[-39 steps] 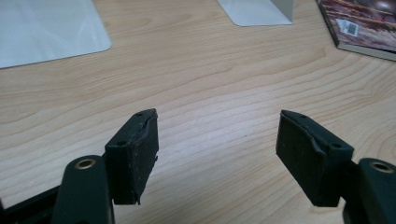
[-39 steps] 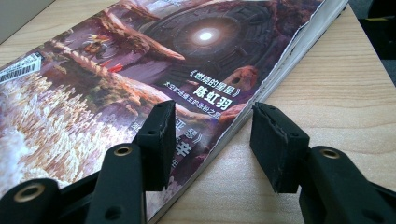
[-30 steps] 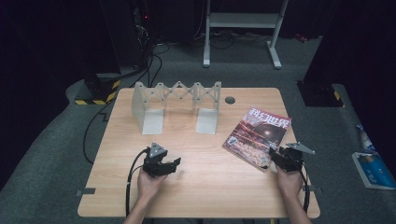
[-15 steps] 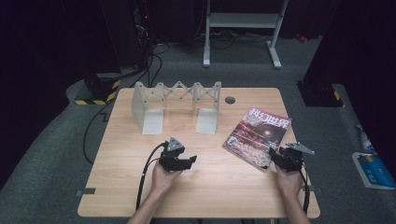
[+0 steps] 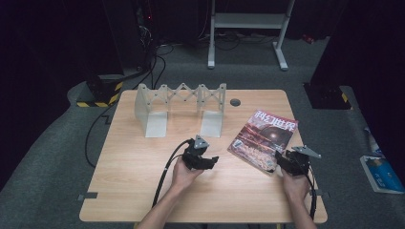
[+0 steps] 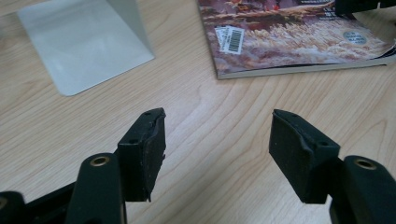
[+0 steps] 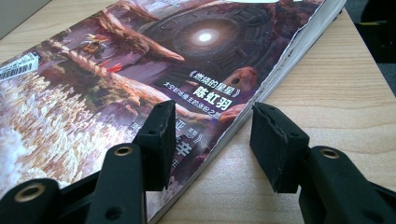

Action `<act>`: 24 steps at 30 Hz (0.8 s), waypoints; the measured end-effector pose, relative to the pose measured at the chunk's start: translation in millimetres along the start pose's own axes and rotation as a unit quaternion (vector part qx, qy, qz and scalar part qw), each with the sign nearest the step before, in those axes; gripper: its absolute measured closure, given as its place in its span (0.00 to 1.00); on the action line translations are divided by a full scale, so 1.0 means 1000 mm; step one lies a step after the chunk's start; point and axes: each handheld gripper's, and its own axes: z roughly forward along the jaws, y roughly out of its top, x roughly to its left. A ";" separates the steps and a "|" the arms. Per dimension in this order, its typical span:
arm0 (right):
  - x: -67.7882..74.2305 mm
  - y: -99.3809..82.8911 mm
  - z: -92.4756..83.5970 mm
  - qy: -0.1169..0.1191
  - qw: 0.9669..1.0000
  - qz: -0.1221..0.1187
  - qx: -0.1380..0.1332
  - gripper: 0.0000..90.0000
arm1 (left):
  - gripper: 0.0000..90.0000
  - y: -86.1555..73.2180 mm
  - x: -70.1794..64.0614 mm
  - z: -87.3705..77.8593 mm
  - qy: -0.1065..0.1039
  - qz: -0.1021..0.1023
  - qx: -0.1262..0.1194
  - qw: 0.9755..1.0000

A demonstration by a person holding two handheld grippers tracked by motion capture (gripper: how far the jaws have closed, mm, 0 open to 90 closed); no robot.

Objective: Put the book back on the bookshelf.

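A magazine (image 5: 265, 137) with a dark illustrated cover lies flat on the right part of the wooden table (image 5: 129, 191). My right gripper (image 5: 281, 161) sits at its near right corner. In the right gripper view that gripper (image 7: 212, 135) is open, one jaw over the magazine's cover (image 7: 140, 70) and the other over bare wood. My left gripper (image 5: 211, 161) is at mid-table, pointing toward the magazine's left edge. Its jaws (image 6: 217, 144) have just been closing a little but stand open with nothing between them, the magazine (image 6: 289, 42) a short way ahead.
A grey folding rack (image 5: 180, 101) with two base plates stands at the back of the table; one plate (image 6: 84, 42) lies ahead and left of the left gripper. A round hole (image 5: 235, 102) is behind the magazine. A black cable (image 5: 165, 174) trails from the left gripper.
My left gripper has moved right across the table toward the magazine. The right gripper and the magazine have stayed where they were.
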 end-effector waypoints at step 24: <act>-0.001 0.000 0.000 0.006 1.000 0.011 0.001 0.58 | 0.39 0.034 -0.008 0.061 0.002 0.001 0.011 1.000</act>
